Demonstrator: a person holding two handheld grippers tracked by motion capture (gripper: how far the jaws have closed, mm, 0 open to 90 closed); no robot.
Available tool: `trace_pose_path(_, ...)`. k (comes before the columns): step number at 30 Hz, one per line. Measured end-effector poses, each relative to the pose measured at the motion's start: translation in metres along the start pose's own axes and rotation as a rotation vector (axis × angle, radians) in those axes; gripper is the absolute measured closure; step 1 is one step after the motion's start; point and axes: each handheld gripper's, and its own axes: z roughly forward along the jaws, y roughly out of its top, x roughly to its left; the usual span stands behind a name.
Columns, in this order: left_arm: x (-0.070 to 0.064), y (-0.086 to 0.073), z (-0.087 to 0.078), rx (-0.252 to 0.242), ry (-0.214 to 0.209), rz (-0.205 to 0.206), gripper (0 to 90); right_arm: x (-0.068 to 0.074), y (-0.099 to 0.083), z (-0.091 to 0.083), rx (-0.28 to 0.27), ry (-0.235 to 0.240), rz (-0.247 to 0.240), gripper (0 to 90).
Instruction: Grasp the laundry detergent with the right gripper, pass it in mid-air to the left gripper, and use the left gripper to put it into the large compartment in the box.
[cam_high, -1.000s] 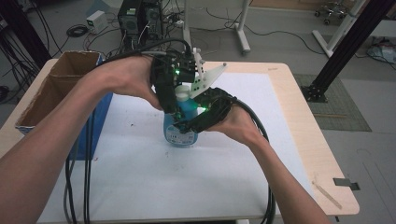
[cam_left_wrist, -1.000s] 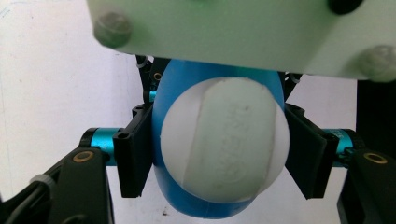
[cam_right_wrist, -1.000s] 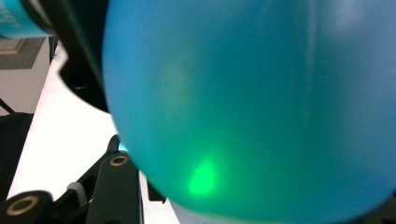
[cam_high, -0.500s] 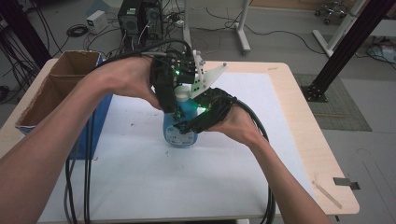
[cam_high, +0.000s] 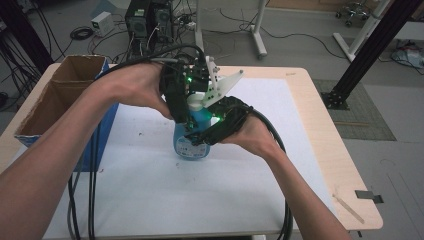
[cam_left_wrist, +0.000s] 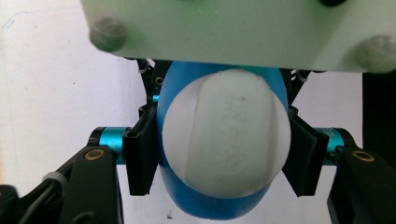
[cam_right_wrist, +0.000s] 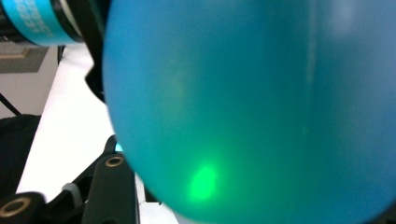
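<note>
Blue plastic, translucent and glossy, makes up the bottle (cam_high: 192, 142) that stands upright near the middle of the worktop (cam_high: 310, 125), on its white sheet. A white cap (cam_left_wrist: 227, 135) tops the bottle. The left gripper (cam_high: 186, 107) comes down on the bottle from above, held in the person's left hand (cam_high: 132, 90), and its fingers (cam_left_wrist: 140, 156) are clamped against both sides of the bottle's upper part, just under the cap; in the left gripper view the two black pads press the blue shoulder left and right of the white top. The right gripper (cam_high: 212, 131) lies against the bottle's right flank, lower than the left one, gripped by the right hand (cam_high: 255, 135). In the right gripper view the blue wall of the bottle sits hard up to the lens with a green glow on it, and I cannot tell whether those fingers are closed on it or merely beside it. A grey three-cornered plate (cam_high: 222, 87) juts out above the bottle to its right. Left of the bottle, at the worktop's edge, stands an open cardboard box (cam_high: 55, 102) with blue sides. Black cables (cam_high: 92, 175) trail from the bottle's left toward the near edge.
</note>
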Motion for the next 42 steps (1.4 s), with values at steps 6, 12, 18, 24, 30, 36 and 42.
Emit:
trace_pose_path(6, -0.001, -0.002, -0.002, -0.004, 0.008, -0.002, 38.1, 0.0, 0.0, -0.002, 0.002, 0.002, 0.011, 34.4)
trace_pose_path(12, -0.002, -0.005, -0.004, 0.005, 0.01, 0.001, 38.1, 0.0, -0.003, -0.005, 0.005, -0.005, 0.023, 30.9)
trace_pose_path(18, -0.002, -0.008, -0.006, 0.026, 0.023, -0.009, 38.1, 0.002, -0.002, -0.009, 0.009, -0.017, 0.027, 23.5)
trace_pose_path(24, -0.003, -0.012, -0.011, 0.033, 0.017, -0.018, 38.1, 0.006, -0.003, -0.011, 0.055, -0.031, 0.019, 22.7)
trace_pose_path(30, 0.001, -0.018, -0.029, 0.046, 0.022, -0.057, 38.0, 0.007, -0.009, -0.026, 0.094, -0.088, 0.024, 20.4)
trace_pose_path(36, 0.006, -0.023, -0.053, 0.067, 0.045, -0.102, 38.0, 0.01, -0.018, -0.038, 0.17, -0.131, 0.044, 20.4)
trace_pose_path(42, 0.01, -0.032, -0.082, 0.063, 0.06, -0.142, 38.0, 0.013, -0.028, -0.051, 0.292, -0.21, 0.057, 20.3)
